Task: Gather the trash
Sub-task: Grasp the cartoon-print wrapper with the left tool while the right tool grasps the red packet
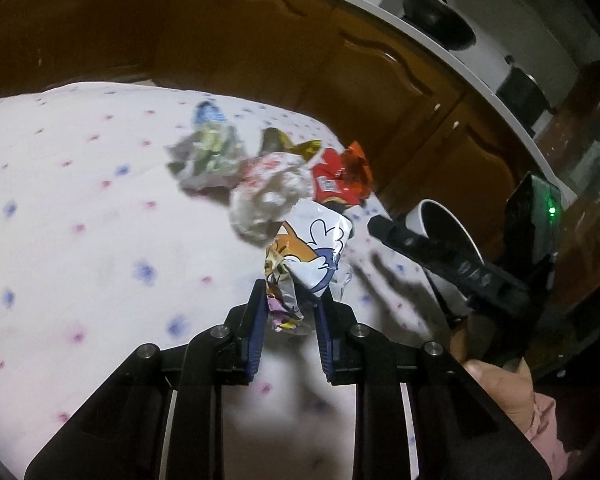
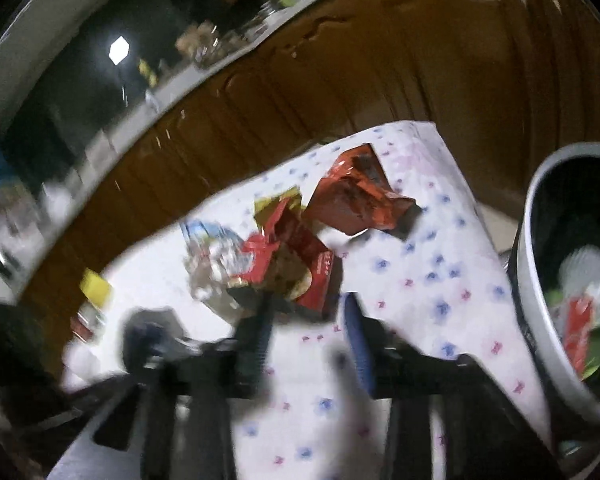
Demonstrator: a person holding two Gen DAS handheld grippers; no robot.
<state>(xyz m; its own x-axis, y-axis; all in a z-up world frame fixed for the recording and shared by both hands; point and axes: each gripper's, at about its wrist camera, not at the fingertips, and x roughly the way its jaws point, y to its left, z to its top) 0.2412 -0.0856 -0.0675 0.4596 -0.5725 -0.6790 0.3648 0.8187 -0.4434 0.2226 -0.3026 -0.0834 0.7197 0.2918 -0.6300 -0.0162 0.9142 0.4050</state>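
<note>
Fingers of the left gripper [image 1: 290, 300] pinch a crumpled cartoon-print wrapper [image 1: 306, 256] above the floral tablecloth [image 1: 80, 200].

Right gripper [image 2: 306, 312] hangs open and empty beside a red wrapper [image 2: 296, 264]; the white trash bin [image 2: 540, 280] stands at the table's edge, litter inside.

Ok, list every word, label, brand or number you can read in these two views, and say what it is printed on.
No text can be read with confidence.
Cartoon wrapper in the left claw: a cartoon picture, no legible words.
Red wrapper on the tablecloth: a white label strip, too blurred to read.
Red packet at the right claw: print smeared by motion, unreadable.
Trash in the bin: too blurred.
</note>
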